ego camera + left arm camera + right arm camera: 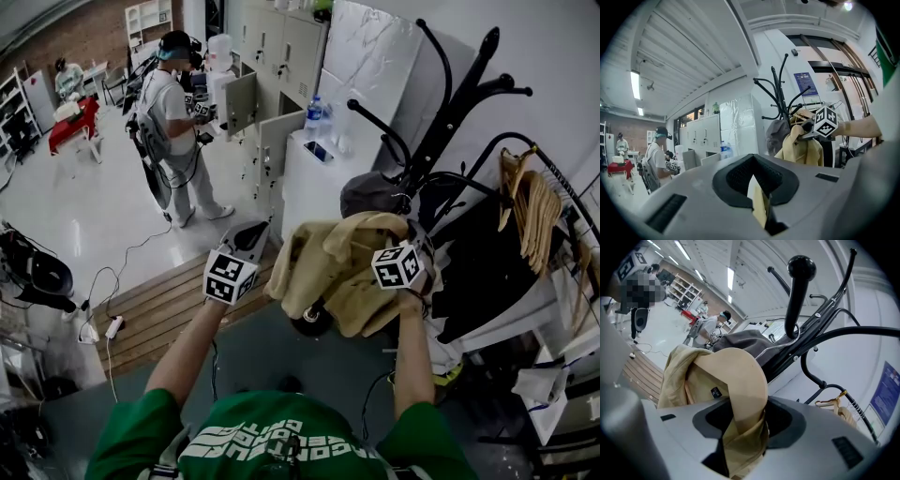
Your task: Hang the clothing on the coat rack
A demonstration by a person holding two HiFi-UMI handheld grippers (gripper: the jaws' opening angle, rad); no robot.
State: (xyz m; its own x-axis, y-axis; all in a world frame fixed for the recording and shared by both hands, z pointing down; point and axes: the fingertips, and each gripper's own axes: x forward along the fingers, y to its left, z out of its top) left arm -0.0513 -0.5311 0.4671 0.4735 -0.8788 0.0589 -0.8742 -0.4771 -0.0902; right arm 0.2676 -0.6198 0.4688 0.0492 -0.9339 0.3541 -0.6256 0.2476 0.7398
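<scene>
A beige jacket (337, 267) hangs bunched between my two grippers, in front of the black coat rack (450, 112). My right gripper (409, 240) is shut on the jacket's collar (740, 380), just below a knobbed rack arm (800, 268). My left gripper (255, 234) sits lower left of the jacket; its jaws (759, 206) are shut on a thin strip of the same beige cloth. From the left gripper view the jacket (801, 147) hangs by the rack under the right gripper. A grey garment (370, 192) sits on the rack behind it.
Wooden hangers (530, 206) and black clothing (487, 267) hang on a rail to the right. White cabinets (281, 56) and a water bottle (314, 117) stand behind the rack. A person with a headset (173, 103) stands at the back left. Cables and a power strip (112, 328) lie on the floor.
</scene>
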